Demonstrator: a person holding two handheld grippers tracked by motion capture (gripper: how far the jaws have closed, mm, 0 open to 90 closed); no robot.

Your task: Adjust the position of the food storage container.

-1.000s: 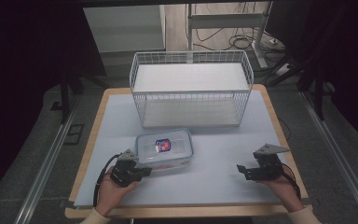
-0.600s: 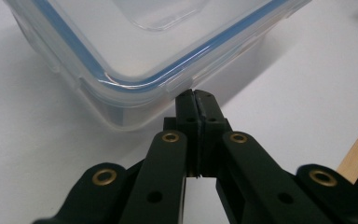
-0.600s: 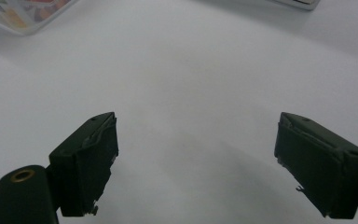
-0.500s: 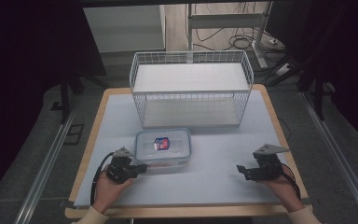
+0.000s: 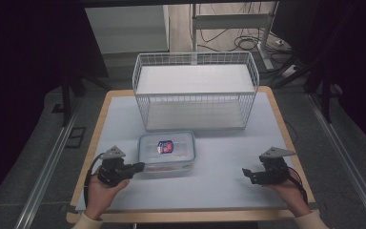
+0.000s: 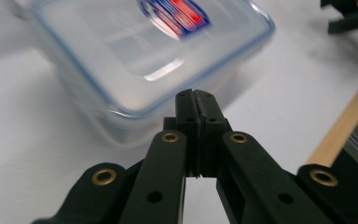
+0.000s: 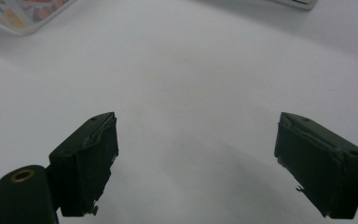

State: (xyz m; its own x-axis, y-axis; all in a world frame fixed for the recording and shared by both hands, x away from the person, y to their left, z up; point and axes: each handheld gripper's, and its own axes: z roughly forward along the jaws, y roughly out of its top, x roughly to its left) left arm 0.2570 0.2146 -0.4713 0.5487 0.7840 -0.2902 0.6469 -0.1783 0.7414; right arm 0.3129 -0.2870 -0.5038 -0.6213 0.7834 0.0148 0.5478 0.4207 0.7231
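While the left gripper (image 6: pixel 196 100), jaws pressed together, seems to touch the clear lidded box (image 5: pixel 167 150) at its 8 o'clock corner, the right gripper (image 7: pixel 196 163) hovers spread.

1. Left gripper (image 5: pixel 138 166): black body, grey three-cornered plate (image 5: pixel 114 152) on top, black cable (image 5: pixel 91 168) looping off the side away from the right gripper.
2. Its links: flat black bars, brass-ringed pivot holes (image 6: pixel 170 137), plain screw holes further down.
3. Right gripper (image 5: pixel 244 174): same black build, grey plate on top, black cable (image 5: pixel 301 183) trailing on the side away from the left gripper.
4. Its pads (image 7: pixel 95 161): black, rectangular, edges worn and ragged.
5. Sleeves: cream cuffs (image 5: pixel 91 221) below both grippers.
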